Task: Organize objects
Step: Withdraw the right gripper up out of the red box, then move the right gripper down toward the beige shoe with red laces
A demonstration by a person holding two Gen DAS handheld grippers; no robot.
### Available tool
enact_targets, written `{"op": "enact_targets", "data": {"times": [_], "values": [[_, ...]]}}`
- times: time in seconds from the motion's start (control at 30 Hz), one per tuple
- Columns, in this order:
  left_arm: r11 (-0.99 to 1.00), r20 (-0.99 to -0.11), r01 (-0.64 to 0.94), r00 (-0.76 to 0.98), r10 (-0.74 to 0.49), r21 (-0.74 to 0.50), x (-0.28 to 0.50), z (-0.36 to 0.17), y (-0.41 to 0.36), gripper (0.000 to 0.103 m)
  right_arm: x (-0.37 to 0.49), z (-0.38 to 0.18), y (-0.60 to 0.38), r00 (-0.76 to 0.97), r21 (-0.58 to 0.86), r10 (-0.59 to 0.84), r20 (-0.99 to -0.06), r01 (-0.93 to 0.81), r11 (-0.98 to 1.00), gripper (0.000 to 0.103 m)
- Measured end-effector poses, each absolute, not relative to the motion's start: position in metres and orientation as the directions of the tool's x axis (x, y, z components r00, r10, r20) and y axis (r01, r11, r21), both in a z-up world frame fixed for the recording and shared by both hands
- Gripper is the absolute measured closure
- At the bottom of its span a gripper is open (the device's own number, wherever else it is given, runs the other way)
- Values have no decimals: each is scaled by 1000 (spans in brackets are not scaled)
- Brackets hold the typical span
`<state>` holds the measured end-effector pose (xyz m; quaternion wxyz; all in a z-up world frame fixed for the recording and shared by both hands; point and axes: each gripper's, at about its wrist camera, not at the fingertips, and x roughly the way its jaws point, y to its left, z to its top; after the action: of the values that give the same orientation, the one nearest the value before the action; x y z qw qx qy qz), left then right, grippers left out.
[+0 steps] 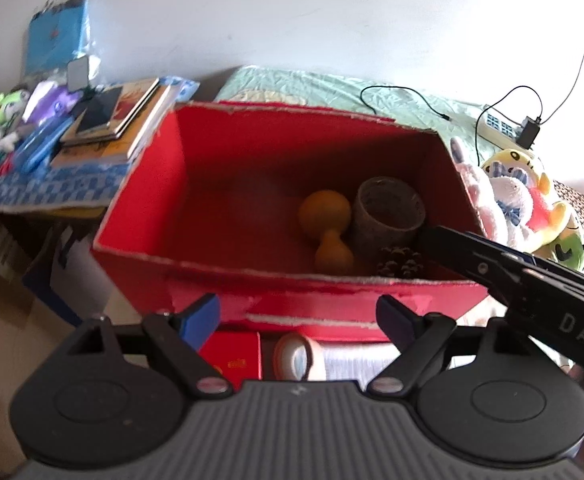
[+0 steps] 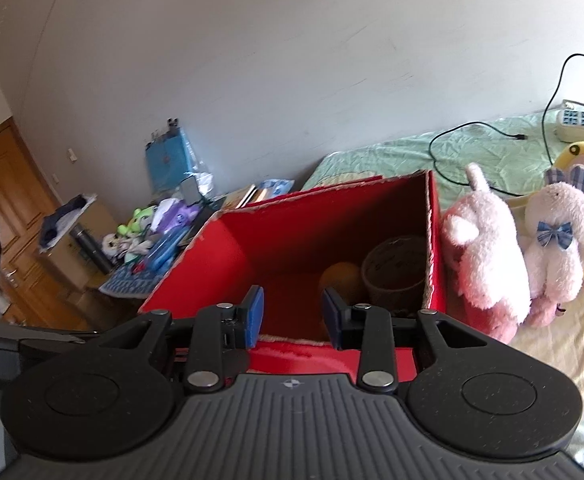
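A red box [image 1: 220, 184] fills the middle of the left wrist view, open at the top, its cut rims ragged. In its lower right corner lie a yellow gourd [image 1: 325, 224], a tape roll [image 1: 387, 216] on its side touching the gourd, and a pine cone [image 1: 399, 262] just in front of the roll. The left gripper [image 1: 297, 320] hangs at the bottom centre of its frame, before the box's near wall, fingers spread wide and holding nothing. The right gripper [image 2: 292, 314], low centre in its own view above the near rim, also has its fingers apart and empty. Right of the box, at the right of the right wrist view, sit a pink pig [image 2: 483, 256] and a white rabbit [image 2: 559, 240], leaning together, the pig touching the box's wall. These plush toys look likely next to go in: light, soft, and they should squash under the pads, so a pinch across the body or neck should hold better than an ear. The gourd looks smooth and may slip; its narrow waist is the sensible hold. The pine cone is probably brittle.
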<state>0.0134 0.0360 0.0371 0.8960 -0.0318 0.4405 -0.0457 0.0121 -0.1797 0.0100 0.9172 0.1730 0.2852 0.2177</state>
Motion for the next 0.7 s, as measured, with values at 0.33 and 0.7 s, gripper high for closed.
{"op": "enact_targets", "data": {"times": [0.33,0.7], "values": [[996,-819,2,569,-71,-85,1,20,19,14,3,-4,-193,670,514,580,-464,-330,792,67],[996,-868,-30,492,-61,-87,-7,-13,4,13,-2,-37,-207,592,594,621,-513,-278,755,67]]}}
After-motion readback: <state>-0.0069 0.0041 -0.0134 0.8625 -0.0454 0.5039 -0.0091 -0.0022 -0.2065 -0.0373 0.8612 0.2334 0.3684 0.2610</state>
